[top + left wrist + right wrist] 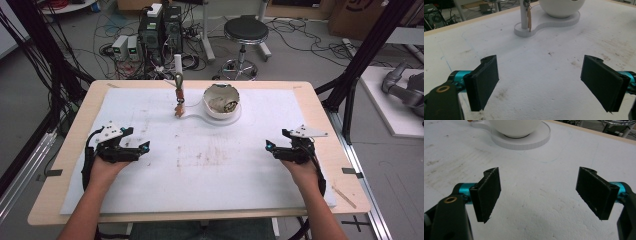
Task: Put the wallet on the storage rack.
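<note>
the left gripper [142, 146] rests on the white foam mat [150, 190], jaws spread wide with nothing between them. ahead of it and to its right stands a white post [178, 85] on a flat white base [549, 25]; a small tan item [529, 18] hangs against the post, its kind unclear. on the wider end of the same base, between the two grippers and well beyond both, sits a round white bowl [221, 102]. in the high view the bowl holds a crumpled light-coloured object [223, 104], too small to identify. the right gripper [270, 146] rests on the mat, jaws likewise spread and empty; the bowl lies ahead of it and to its left. both grippers are well apart from the bowl.
</note>
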